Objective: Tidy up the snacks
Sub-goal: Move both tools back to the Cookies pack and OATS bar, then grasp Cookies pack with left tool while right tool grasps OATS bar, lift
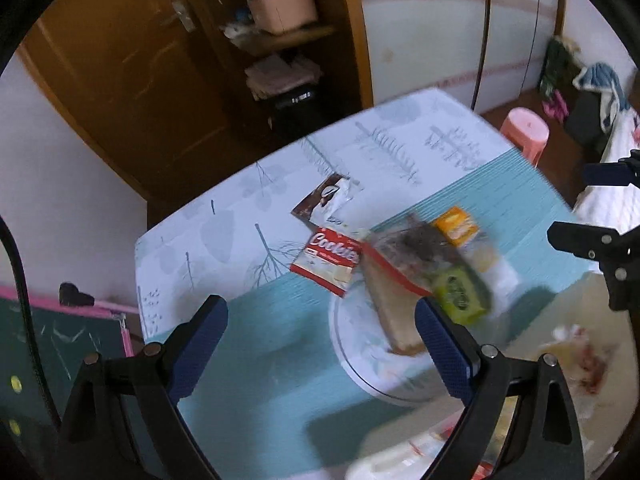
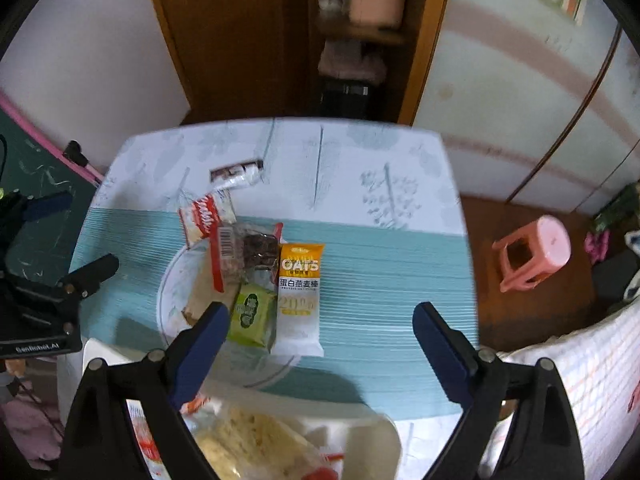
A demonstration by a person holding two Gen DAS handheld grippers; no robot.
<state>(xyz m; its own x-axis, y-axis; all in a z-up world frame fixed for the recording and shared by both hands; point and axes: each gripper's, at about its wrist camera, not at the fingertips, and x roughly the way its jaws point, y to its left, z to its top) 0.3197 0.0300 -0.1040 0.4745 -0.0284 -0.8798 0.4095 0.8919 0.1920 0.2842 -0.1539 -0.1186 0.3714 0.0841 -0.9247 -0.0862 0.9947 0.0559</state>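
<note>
A round plate (image 2: 168, 300) on the table holds a pile of snacks: a clear red-edged pack with a brown cake (image 2: 244, 256), a green pack (image 2: 252, 316) and an orange and white OATS bar (image 2: 300, 300). The plate also shows in the left wrist view (image 1: 360, 360), with the green pack (image 1: 460, 292) and OATS bar (image 1: 456, 228). A red Cookies pack (image 1: 328, 260) leans at the plate's far edge; a brown and white wrapper (image 1: 324, 200) lies beyond. My left gripper (image 1: 320, 328) is open and empty above the table. My right gripper (image 2: 320, 336) is open and empty above the plate's near side.
A white container (image 2: 352, 432) with a bagged pale snack (image 2: 248, 440) sits at the table's near edge. A pink stool (image 2: 532, 252) stands on the floor to the right. A wooden door and shelves stand behind the table. A green board (image 1: 60, 340) leans at the left.
</note>
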